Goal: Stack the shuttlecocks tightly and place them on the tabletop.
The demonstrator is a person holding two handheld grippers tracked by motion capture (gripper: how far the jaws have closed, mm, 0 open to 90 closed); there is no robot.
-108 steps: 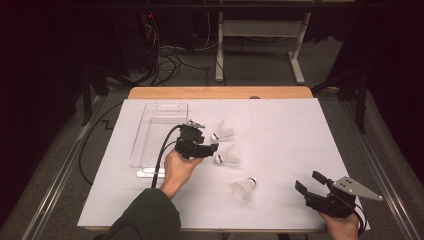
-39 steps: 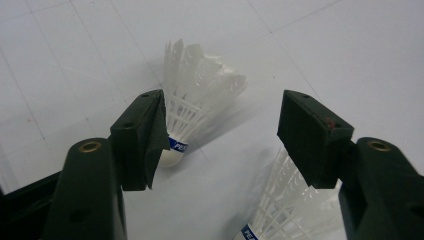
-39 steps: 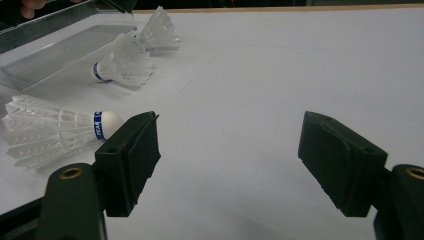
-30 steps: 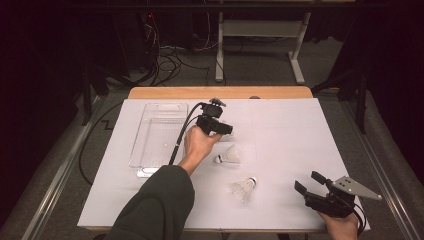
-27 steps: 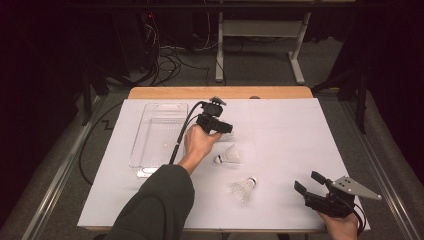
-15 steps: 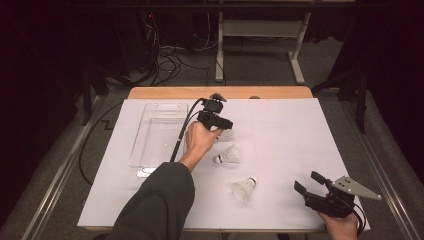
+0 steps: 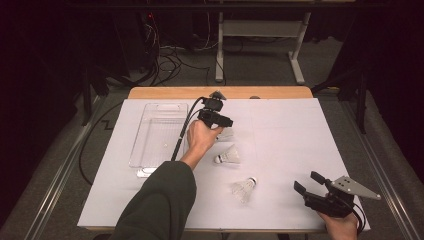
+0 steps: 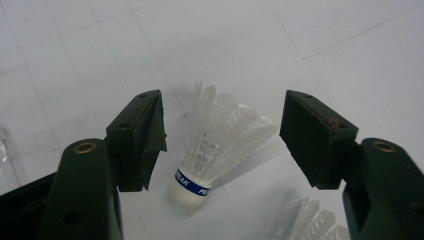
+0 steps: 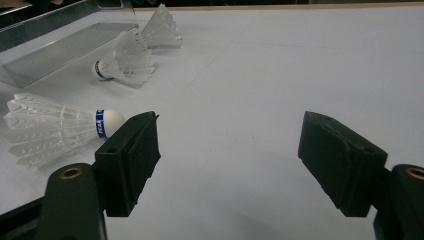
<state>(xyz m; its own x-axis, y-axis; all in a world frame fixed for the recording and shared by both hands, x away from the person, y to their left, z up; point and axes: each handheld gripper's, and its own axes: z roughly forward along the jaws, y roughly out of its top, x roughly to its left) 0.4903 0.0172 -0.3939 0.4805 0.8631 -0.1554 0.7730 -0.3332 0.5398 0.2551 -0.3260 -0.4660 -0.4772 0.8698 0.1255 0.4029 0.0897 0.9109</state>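
A: Three shuttlecocks on the sheet, one clear tray (image 7: 159, 131) at centre-left.

B: Left gripper (image 7: 216, 116) sits spread over the top shuttlecock (image 8: 215, 145), mid-frame. It has climbed up from the tray's lower corner.

A: Right gripper (image 7: 320, 192), lower right, jaws apart, hasn't budged. Two shuttlecocks (image 7: 227, 157) (image 7: 243, 188) lie between.

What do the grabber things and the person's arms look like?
Both grabbers are black. The left gripper has a black cable trailing from it and blocky black jaws with brass-coloured rivets. The right gripper has a grey three-cornered plate on top. The left arm wears a dark olive sleeve.
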